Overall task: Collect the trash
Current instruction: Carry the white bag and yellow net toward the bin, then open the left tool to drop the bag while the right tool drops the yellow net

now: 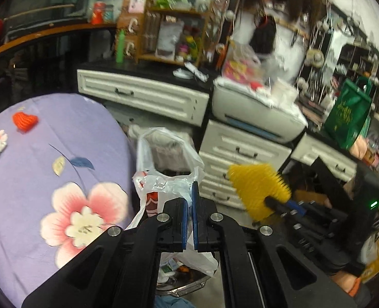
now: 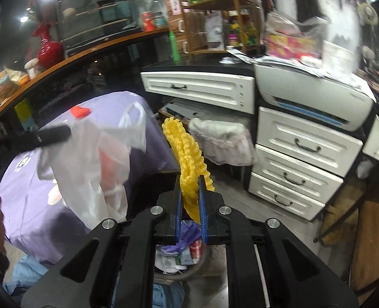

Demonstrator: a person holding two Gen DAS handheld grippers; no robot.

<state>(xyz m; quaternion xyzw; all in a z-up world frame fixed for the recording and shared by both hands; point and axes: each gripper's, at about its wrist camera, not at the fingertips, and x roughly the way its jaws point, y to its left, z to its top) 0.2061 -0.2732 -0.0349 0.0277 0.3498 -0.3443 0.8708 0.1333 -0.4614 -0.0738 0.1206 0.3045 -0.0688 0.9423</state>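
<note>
Left wrist view: our claws over the trash
Our left claw (image 1: 189,200) grips a thin white plastic bag (image 1: 163,182); our right claw (image 2: 191,200) clamps a yellow bristly mesh piece (image 2: 186,159).

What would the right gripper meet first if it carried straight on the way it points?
Probably the pale lined bin under the white drawers, past the yellow foam netting that the right gripper holds in its fingers. Depth is hard to judge; the floor before it may come first.

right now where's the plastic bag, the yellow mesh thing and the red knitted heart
plastic bag (image 1: 163,184), left wrist view, crumpled white top edge just above the pads
yellow mesh thing (image 2: 186,169), right wrist view, ribbed middle above the pads
red knitted heart (image 1: 24,120), left wrist view, centre of the heart
</note>
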